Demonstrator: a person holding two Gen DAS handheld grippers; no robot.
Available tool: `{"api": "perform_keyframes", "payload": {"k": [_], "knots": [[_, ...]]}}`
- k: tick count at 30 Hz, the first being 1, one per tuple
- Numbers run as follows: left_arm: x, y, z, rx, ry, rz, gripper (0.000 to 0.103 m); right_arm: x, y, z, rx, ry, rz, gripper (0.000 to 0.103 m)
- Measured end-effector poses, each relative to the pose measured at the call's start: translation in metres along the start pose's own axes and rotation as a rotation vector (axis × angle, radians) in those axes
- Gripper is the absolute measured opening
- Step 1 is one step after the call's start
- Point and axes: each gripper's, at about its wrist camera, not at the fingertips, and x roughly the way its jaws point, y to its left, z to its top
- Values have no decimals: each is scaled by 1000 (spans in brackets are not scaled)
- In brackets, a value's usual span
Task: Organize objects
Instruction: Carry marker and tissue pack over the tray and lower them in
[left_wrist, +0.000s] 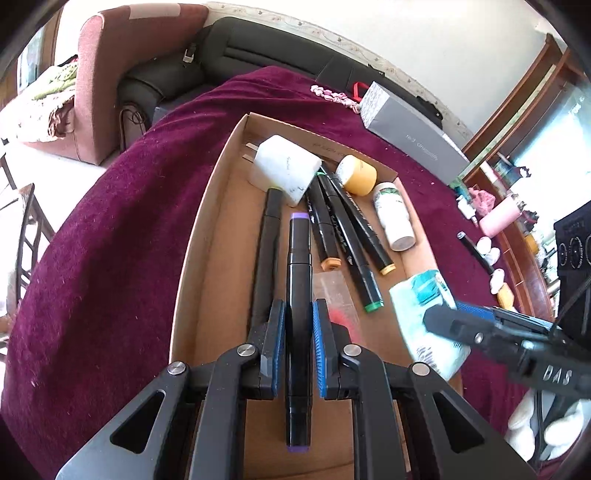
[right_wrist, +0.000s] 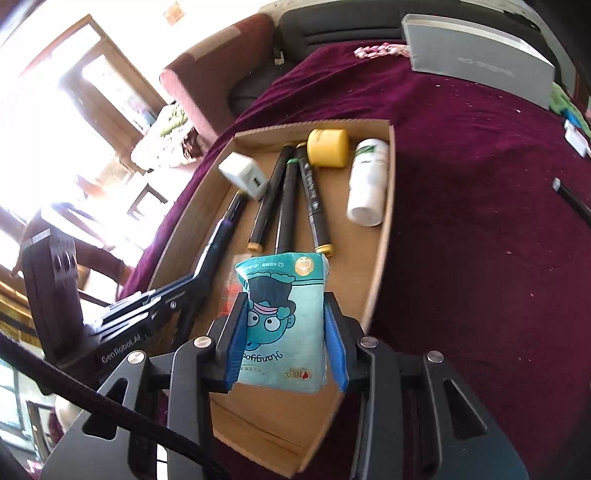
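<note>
A cardboard tray (left_wrist: 207, 236) (right_wrist: 384, 236) lies on a maroon cloth. My left gripper (left_wrist: 299, 317) is shut on a black marker with purple ends (left_wrist: 298, 295), held lengthwise over the tray. My right gripper (right_wrist: 286, 314) is shut on a teal tissue pack (right_wrist: 284, 325) over the tray's near part; the pack also shows in the left wrist view (left_wrist: 424, 317). In the tray lie several black markers (left_wrist: 347, 236) (right_wrist: 288, 199), a white charger (left_wrist: 284, 168) (right_wrist: 243, 175), a yellow jar (left_wrist: 358, 173) (right_wrist: 328, 147) and a white bottle (left_wrist: 395, 218) (right_wrist: 369, 181).
A grey box (left_wrist: 410, 129) (right_wrist: 480, 62) and a pink bead string (left_wrist: 332, 96) lie on the cloth beyond the tray. A black pen (left_wrist: 474, 251) (right_wrist: 572, 199) and small items lie to the right. A sofa (left_wrist: 258, 48) and armchair (left_wrist: 107, 74) stand behind.
</note>
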Motion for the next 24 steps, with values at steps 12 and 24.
{"api": "perform_keyframes", "payload": {"k": [12, 24], "knots": [[-4, 5, 12, -20, -46, -17, 12, 20, 14, -8, -56, 41, -94, 36], [-31, 23, 5, -136, -124, -71, 41, 28, 12, -11, -38, 38, -116, 48]]}}
